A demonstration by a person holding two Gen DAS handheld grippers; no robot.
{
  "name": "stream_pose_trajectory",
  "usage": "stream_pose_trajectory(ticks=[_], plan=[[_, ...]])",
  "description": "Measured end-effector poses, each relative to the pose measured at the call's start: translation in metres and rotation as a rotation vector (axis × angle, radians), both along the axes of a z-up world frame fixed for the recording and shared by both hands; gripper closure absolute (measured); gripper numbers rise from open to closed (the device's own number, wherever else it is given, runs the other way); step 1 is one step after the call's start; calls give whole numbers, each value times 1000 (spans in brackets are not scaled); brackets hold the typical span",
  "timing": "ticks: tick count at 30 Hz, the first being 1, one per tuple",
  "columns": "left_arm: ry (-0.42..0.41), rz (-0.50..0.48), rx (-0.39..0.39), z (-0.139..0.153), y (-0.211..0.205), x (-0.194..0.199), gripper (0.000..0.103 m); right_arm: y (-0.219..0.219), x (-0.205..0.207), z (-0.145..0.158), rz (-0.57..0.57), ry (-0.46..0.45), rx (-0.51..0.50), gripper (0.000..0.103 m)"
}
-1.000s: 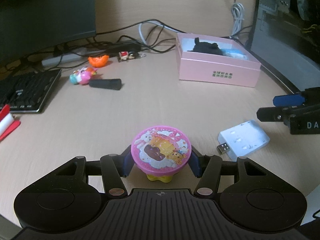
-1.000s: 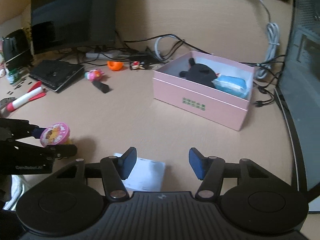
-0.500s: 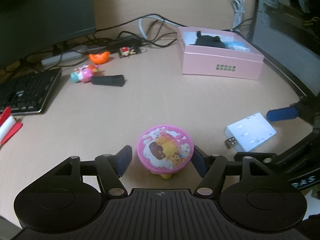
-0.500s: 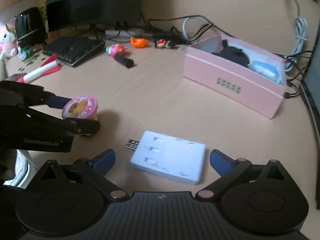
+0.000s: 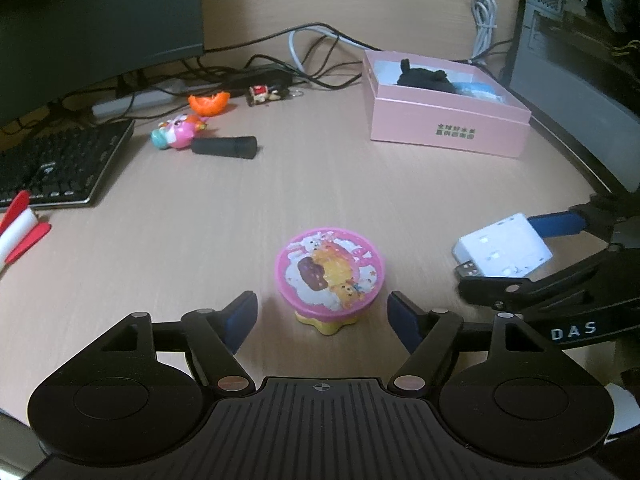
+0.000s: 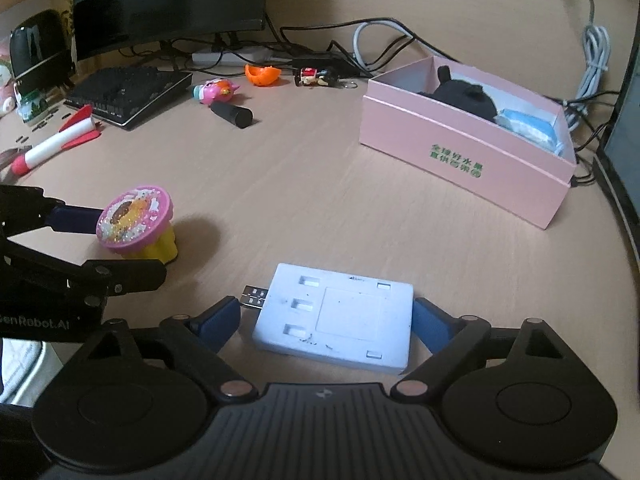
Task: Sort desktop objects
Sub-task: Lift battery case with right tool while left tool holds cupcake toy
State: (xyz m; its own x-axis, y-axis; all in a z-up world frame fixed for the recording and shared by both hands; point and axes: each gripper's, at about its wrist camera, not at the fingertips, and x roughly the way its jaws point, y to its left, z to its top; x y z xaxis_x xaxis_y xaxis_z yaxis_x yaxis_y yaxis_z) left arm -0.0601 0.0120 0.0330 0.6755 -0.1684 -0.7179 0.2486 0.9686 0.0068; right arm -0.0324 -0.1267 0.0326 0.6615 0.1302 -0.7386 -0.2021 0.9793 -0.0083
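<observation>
A pink round-topped toy on a yellow base (image 5: 330, 272) stands on the desk between the fingers of my left gripper (image 5: 322, 314). Its jaws are opening, with a gap on both sides of the toy. In the right wrist view this toy (image 6: 136, 220) sits at the left. A white USB hub (image 6: 340, 320) lies flat between the fingers of my right gripper (image 6: 326, 318). Those jaws are closing, and the pads stand right at the hub's ends without a clear squeeze. The hub (image 5: 504, 244) also shows at the right of the left wrist view. An open pink box (image 6: 460, 152) holds a black item and a blue pack.
Farther back lie a black cylinder (image 5: 226, 146), a pink and blue toy (image 5: 176, 134), an orange piece (image 5: 210, 102) and a small keychain figure (image 5: 260, 94). A keyboard (image 6: 128, 92), a red and white rocket (image 6: 56, 142), a monitor, cables and a computer case border the desk.
My left gripper has let go of the pink toy, which now stands free on the desk. My right gripper has come down over the white hub and spread wide around it.
</observation>
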Motion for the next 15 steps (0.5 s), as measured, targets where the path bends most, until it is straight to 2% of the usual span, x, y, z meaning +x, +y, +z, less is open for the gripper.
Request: stream_pose_trajectory(ticks=[4, 10, 12, 15], plan=[[-27, 5, 2, 1, -5, 2, 28, -9, -7, 7, -14, -16, -8, 11], [-40, -1, 26, -3, -14, 8, 39, -24, -16, 17, -43, -35, -26, 11], [-45, -22, 39, -2, -18, 9, 42, -27, -21, 19, -47, -41, -30, 11], [-72, -66, 58, 3, -23, 9, 42, -32, -28, 26, -61, -61, -27, 11]])
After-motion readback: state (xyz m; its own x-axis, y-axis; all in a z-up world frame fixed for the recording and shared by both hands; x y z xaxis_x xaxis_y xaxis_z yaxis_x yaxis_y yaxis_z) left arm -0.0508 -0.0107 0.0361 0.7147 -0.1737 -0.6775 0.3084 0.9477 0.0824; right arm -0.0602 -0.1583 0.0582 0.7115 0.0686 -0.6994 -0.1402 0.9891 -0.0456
